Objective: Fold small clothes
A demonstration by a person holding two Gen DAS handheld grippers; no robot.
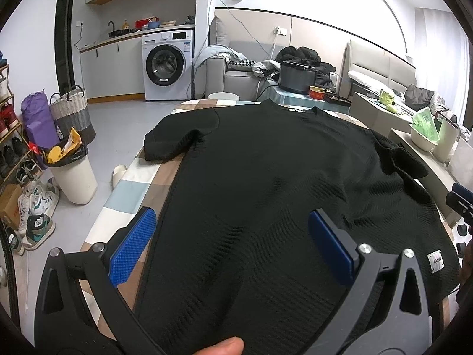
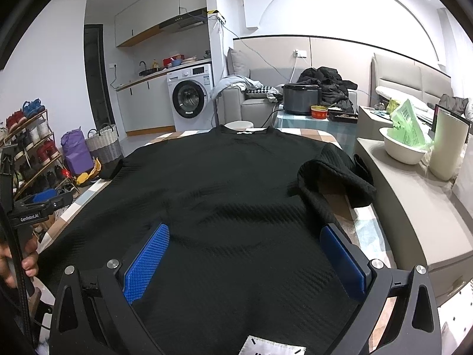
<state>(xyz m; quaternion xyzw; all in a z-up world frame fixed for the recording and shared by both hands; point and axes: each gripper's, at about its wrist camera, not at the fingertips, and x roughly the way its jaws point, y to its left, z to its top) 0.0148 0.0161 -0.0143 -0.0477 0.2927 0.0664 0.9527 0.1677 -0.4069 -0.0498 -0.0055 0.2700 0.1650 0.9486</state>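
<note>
A black short-sleeved knit top lies spread flat on a checked table, collar at the far end. Its left sleeve lies flat; its right sleeve is bunched and curled over. My left gripper hovers open above the hem's left part, blue pads wide apart with nothing between them. My right gripper stands open over the hem's right part, also holding nothing. A white label sits near the hem. The left gripper also shows at the right wrist view's left edge.
A white bin with a black liner stands on the floor left of the table, beside shoes and a shoe rack. A grey counter at the right carries a bowl with a green bag. A washing machine and sofa stand behind.
</note>
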